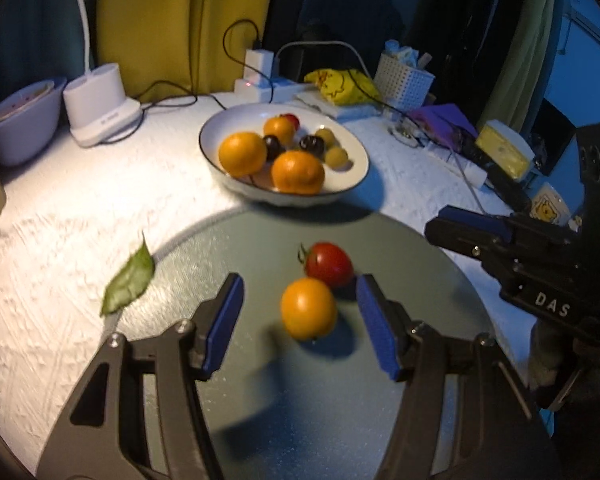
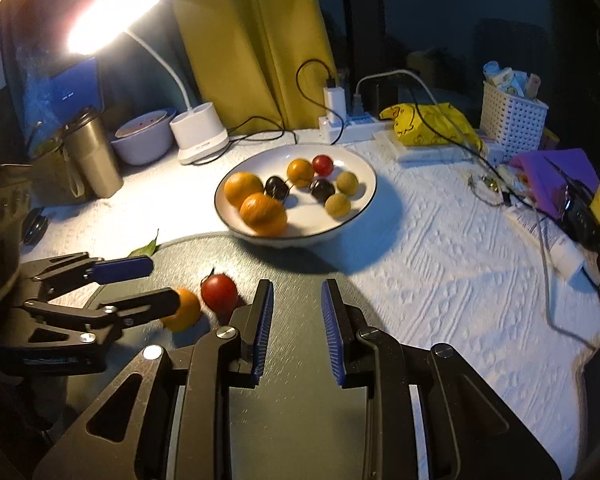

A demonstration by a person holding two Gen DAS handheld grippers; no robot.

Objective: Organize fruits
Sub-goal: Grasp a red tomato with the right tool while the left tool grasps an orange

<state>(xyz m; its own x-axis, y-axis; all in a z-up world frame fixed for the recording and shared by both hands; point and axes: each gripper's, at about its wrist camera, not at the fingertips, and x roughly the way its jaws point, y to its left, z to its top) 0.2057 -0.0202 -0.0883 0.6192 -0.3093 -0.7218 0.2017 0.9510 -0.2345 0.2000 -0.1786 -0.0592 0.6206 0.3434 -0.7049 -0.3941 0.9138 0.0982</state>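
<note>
On the round grey board (image 1: 400, 248) just in front of the white bowl (image 1: 352, 184), an orange tomato (image 1: 308, 308) lies touching a red tomato (image 1: 329, 264). Left gripper (image 1: 300, 312) has its fingers apart around the orange one, not pressing it. Right gripper (image 2: 297, 320), beside them, has its fingers drawn together, empty. More fruit fills the bowl.
</note>
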